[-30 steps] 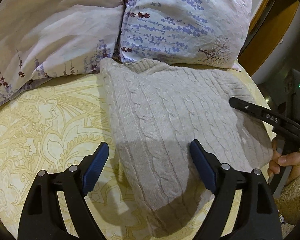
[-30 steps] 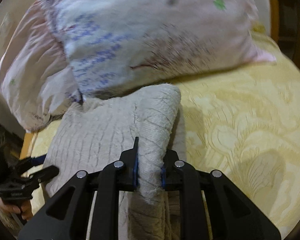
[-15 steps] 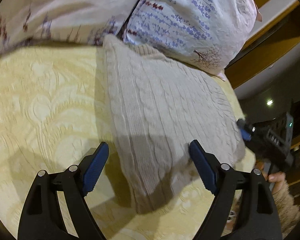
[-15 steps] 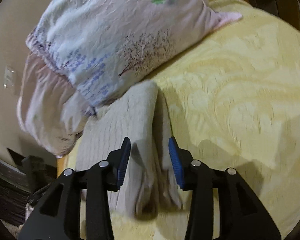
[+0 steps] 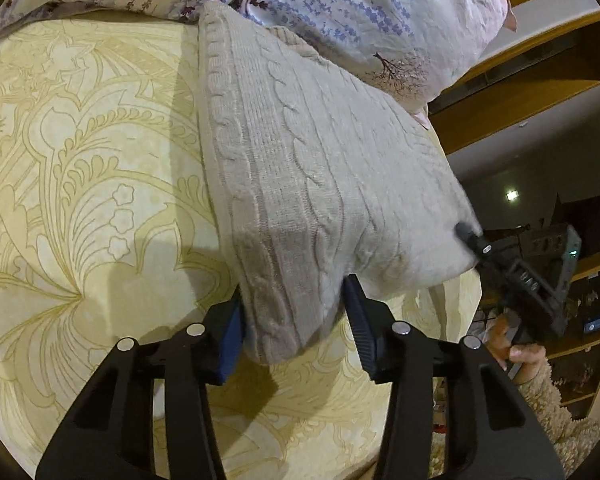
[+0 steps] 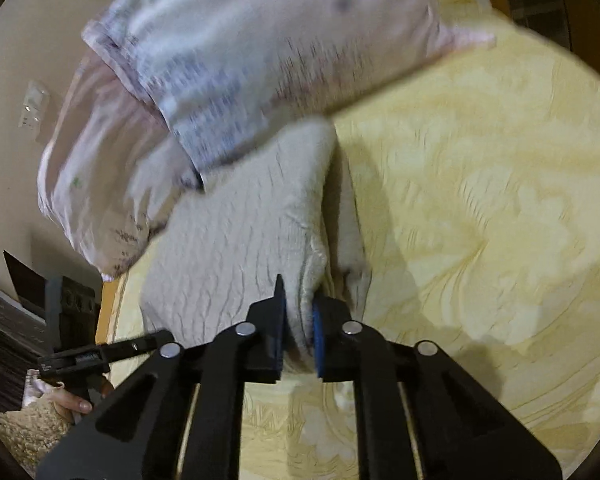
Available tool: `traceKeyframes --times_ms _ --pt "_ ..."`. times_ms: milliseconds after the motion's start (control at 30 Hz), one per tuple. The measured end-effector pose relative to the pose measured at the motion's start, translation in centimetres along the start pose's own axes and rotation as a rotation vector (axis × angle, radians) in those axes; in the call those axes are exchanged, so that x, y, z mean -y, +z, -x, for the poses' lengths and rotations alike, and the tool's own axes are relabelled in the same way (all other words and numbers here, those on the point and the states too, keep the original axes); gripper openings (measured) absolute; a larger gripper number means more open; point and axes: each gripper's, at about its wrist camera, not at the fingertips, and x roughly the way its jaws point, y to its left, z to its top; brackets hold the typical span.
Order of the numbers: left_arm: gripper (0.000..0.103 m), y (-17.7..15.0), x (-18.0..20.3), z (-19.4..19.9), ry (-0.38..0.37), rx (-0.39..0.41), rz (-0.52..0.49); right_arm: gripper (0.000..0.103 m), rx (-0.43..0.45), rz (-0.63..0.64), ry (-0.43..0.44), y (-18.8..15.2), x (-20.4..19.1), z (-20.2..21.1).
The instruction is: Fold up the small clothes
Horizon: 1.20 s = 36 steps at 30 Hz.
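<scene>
Left wrist view: my left gripper (image 5: pixel 294 322) closes its blue-padded jaws around the near corner of a folded beige cable-knit sweater (image 5: pixel 312 168), both pads pressed against the knit. The sweater lies on a yellow bedspread (image 5: pixel 80 184) with a raised floral pattern, its far edge tucked against a pillow (image 5: pixel 364 12) printed with purple sprigs. At the sweater's right corner my right gripper (image 5: pixel 466 234) bites into the fabric, and my hand (image 5: pixel 508 344) shows below it on the handle, a fuzzy sleeve (image 5: pixel 556 416) at the wrist.

Right wrist view, blurred: my right gripper (image 6: pixel 298 328) is clamped on a raised fold of the sweater (image 6: pixel 240 240), the knit pinched tight between the pads. From there the sweater runs away toward the pillow (image 6: pixel 260 52), which overlaps its far end. The bedspread (image 6: pixel 480 200) fills the right half of this view. My left gripper (image 6: pixel 148 346) reaches in from the lower left edge to the sweater's other near corner, my hand (image 6: pixel 74 402) under it. A wooden bed frame (image 6: pixel 108 304) edges the bedspread on that side.
</scene>
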Motion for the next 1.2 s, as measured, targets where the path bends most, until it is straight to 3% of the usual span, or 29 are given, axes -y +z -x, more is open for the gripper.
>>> traceKeyframes --times_ms 67,233,400,433,467,567,600,700,833,1000,1100,1200 --pt "0.048 -0.3 0.1 0.2 0.005 -0.004 -0.017 0.008 -0.001 0.030 -0.041 0.3 0.1 0.2" --pt "0.048 -0.6 0.3 -0.5 0.016 -0.033 -0.054 0.007 -0.102 0.050 -0.169 -1.2 1.9 -2.2" --pt "0.048 -0.5 0.4 -0.4 0.018 -0.040 -0.067 0.009 -0.118 0.032 -0.131 -1.2 2.3 -2.2" --pt "0.048 -0.5 0.3 0.1 0.007 -0.034 -0.061 0.015 -0.125 0.018 -0.109 -0.8 2.5 -2.0" --pt "0.050 -0.4 0.1 0.7 -0.005 -0.024 -0.055 0.028 -0.122 0.006 -0.098 -0.6 2.5 -1.6" --pt "0.073 0.8 -0.5 2.8 -0.059 0.048 -0.014 0.050 -0.065 -0.042 -0.069 1.3 2.8 -0.6" --pt "0.079 1.5 -0.9 3.6 -0.069 0.083 0.005 0.051 -0.049 -0.062 -0.060 2.2 2.9 -0.6" --pt "0.080 4.1 -2.2 3.9 -0.064 0.112 0.072 0.051 -0.035 -0.122 -0.025 5.1 3.2 -2.0" --pt "0.080 7.7 -3.4 2.5 -0.054 0.115 0.126 0.051 -0.061 -0.165 0.013 8.2 3.1 -5.3" --pt "0.080 9.9 -3.4 0.5 -0.028 0.080 0.141 0.048 -0.143 -0.171 -0.021 9.5 3.1 -9.4" --pt "0.080 10.5 -3.1 -0.4 -0.025 0.067 0.143 0.013 -0.139 -0.156 0.000 9.2 3.2 -10.0" --pt "0.080 10.6 -2.9 -0.7 -0.022 0.061 0.141 0.008 -0.049 -0.095 -0.011 9.6 2.4 -8.5"
